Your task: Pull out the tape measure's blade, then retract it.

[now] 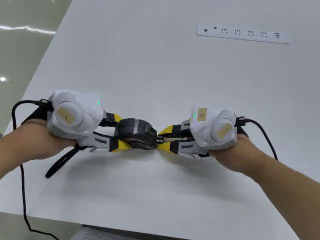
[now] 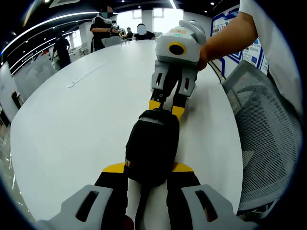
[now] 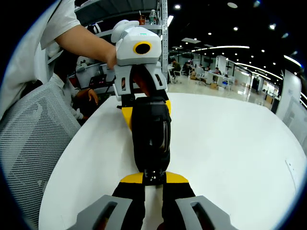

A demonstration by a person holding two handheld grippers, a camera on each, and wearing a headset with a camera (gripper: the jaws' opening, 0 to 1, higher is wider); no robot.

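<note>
The blade itself was hard to make out. The right gripper (image 3: 153,180) hid nearly all of it, its jaws drawn narrow and pinching the blade hook (image 3: 153,175) right at the mouth of the tape measure (image 3: 151,132). The opposite end of the tape measure was buried between the jaws of the left gripper (image 2: 149,168), which clamped the black case from both sides and covered its nearer part in that gripper's view. The tape measure sat directly between the two grippers, touching both. Whether it rested on the white table (image 1: 150,65) could not be told. Well beyond the tape measure lay a white power strip (image 1: 242,34).
</note>
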